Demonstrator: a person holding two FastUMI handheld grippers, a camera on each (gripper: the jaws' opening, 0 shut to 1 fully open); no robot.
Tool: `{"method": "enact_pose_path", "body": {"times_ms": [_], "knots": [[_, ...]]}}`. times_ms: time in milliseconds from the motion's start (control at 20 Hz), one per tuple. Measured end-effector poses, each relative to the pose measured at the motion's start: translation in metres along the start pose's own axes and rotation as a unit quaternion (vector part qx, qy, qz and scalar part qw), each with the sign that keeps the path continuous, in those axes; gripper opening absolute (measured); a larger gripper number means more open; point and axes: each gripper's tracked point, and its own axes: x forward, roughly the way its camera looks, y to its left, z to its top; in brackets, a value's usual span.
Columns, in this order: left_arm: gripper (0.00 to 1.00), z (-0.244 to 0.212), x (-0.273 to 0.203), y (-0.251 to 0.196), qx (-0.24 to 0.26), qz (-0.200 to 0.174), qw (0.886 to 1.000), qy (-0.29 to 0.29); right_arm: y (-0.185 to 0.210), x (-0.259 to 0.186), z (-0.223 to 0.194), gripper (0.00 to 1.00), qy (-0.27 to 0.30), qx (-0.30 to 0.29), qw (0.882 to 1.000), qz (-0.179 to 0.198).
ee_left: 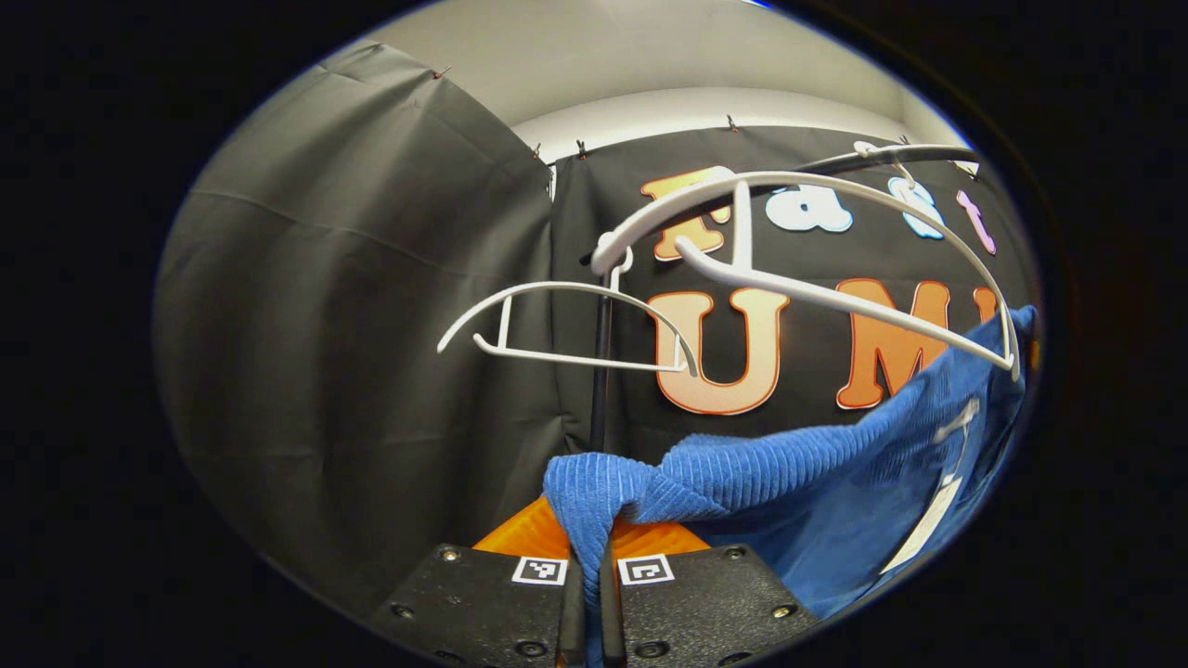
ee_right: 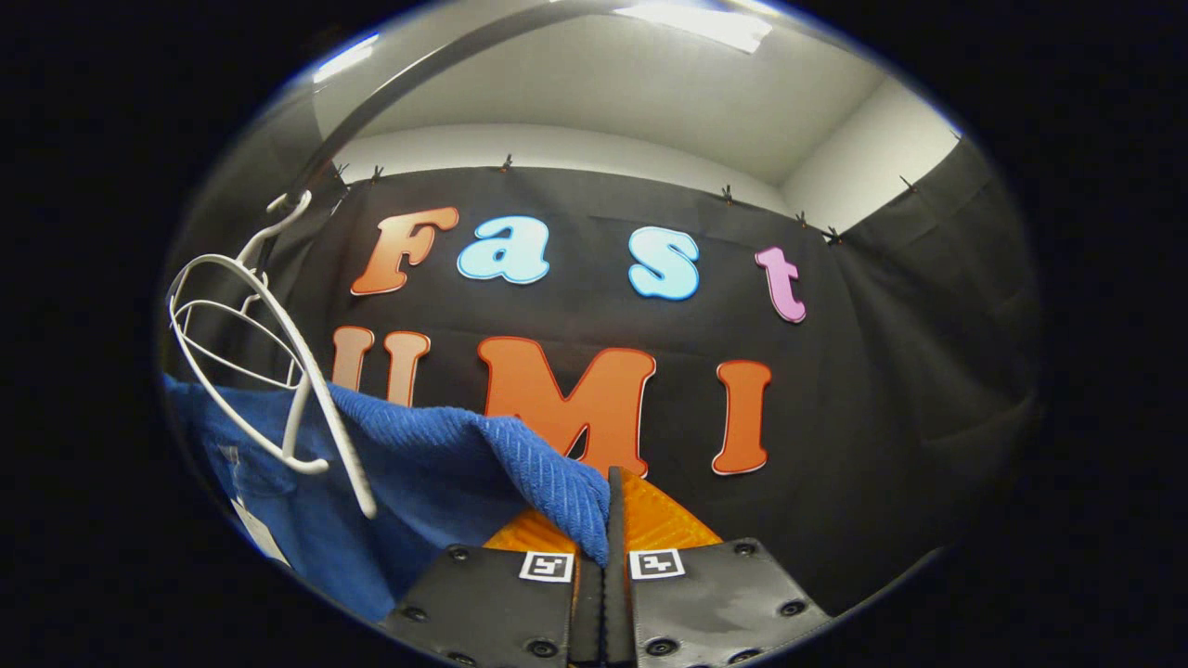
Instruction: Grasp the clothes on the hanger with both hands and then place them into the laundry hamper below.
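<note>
The left tool is pinching one corner of the blue ribbed garment, and the right tool is pinching the other corner (fingers pressed together on the cloth). The garment is sagging between them, just below two white hangers hanging from a dark rail.
</note>
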Motion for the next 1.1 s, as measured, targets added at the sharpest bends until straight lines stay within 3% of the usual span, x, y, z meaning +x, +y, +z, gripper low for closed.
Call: {"method": "enact_pose_path", "body": {"times_ms": [300, 450, 650, 900, 1100], "knots": [[0.07, -0.004, -0.014, -0.016, 0.017, -0.019, 1.0, 0.009, -0.013, -0.015, -0.006, 0.09, 0.013, -0.004, 1.0, 0.004], [0.06, -0.009, -0.024, -0.022, -0.003, -0.029, 0.999, 0.018, 0.007, -0.029, -0.012, 0.09, 0.025, 0.02, 0.998, 0.058], [0.07, -0.036, -0.044, -0.046, -0.028, -0.06, 0.996, 0.051, 0.033, -0.056, -0.051, 0.09, 0.08, 0.04, 0.99, 0.109], [0.09, -0.086, -0.07, -0.11, -0.051, -0.116, 0.986, 0.11, 0.105, -0.089, -0.116, 0.09, 0.168, 0.077, 0.964, 0.191], [0.07, -0.144, -0.096, -0.17, -0.072, -0.178, 0.964, 0.183, 0.148, -0.127, -0.183, 0.09, 0.256, 0.093, 0.933, 0.237]]}}
